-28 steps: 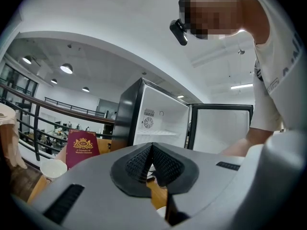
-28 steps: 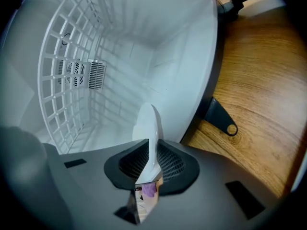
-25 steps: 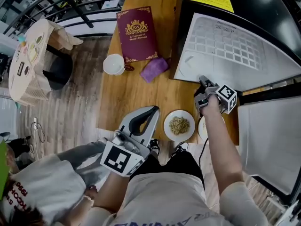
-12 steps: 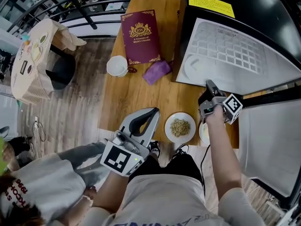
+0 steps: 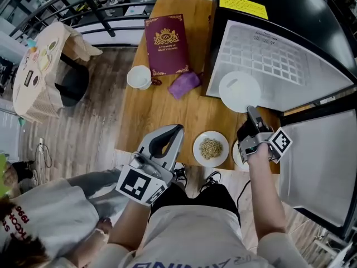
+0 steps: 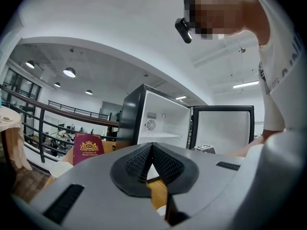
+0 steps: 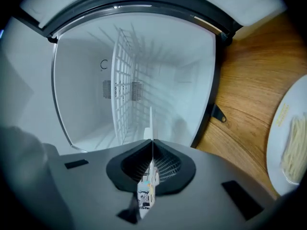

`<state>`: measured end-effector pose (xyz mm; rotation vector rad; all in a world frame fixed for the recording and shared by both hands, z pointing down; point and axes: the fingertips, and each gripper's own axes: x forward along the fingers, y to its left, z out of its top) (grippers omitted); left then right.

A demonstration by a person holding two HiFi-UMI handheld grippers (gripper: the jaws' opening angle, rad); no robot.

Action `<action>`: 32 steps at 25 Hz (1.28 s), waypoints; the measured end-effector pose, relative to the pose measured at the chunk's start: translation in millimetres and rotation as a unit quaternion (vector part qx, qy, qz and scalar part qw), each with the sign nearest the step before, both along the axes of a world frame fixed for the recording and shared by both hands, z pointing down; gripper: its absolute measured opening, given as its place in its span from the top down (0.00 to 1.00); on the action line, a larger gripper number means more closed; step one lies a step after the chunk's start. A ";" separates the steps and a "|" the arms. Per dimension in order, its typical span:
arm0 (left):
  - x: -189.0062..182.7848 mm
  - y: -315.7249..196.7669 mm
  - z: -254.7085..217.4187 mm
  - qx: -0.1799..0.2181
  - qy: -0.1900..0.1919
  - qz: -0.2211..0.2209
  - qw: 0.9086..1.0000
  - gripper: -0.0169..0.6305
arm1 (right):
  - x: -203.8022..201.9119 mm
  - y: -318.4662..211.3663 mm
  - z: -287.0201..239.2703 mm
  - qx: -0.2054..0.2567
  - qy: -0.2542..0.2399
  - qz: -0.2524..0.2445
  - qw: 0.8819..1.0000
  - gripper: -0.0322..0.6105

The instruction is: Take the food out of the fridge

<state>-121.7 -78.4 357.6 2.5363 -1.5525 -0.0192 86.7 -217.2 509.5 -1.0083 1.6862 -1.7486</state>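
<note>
Head view: your right hand-held gripper (image 5: 250, 111) is clamped tight on the white plate's (image 5: 239, 91) rim at the fridge (image 5: 290, 66) mouth, one o'clock. That thin edge grip could let it tilt and slip. Your left hand-held gripper (image 5: 177, 132) is closed and empty.

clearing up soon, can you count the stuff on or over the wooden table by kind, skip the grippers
plate: 3
cup: 1
book: 1
cloth: 1
total: 6
</note>
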 end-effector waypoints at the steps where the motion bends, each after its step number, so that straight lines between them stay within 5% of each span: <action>1: 0.1 1.6 -1.5 0.001 0.000 -0.001 1.000 0.97 | -0.6 6.6 -3.8 0.002 -0.003 -0.005 1.000 0.91; 14: -19.0 32.5 -4.9 0.006 -0.007 -0.049 0.999 0.97 | -40.5 89.1 -17.7 0.007 -0.019 -0.113 0.993 0.91; 32: -73.5 90.6 16.6 -0.018 -0.014 -0.150 0.988 0.97 | -163.4 153.0 42.9 -0.030 -0.002 -0.275 0.961 0.91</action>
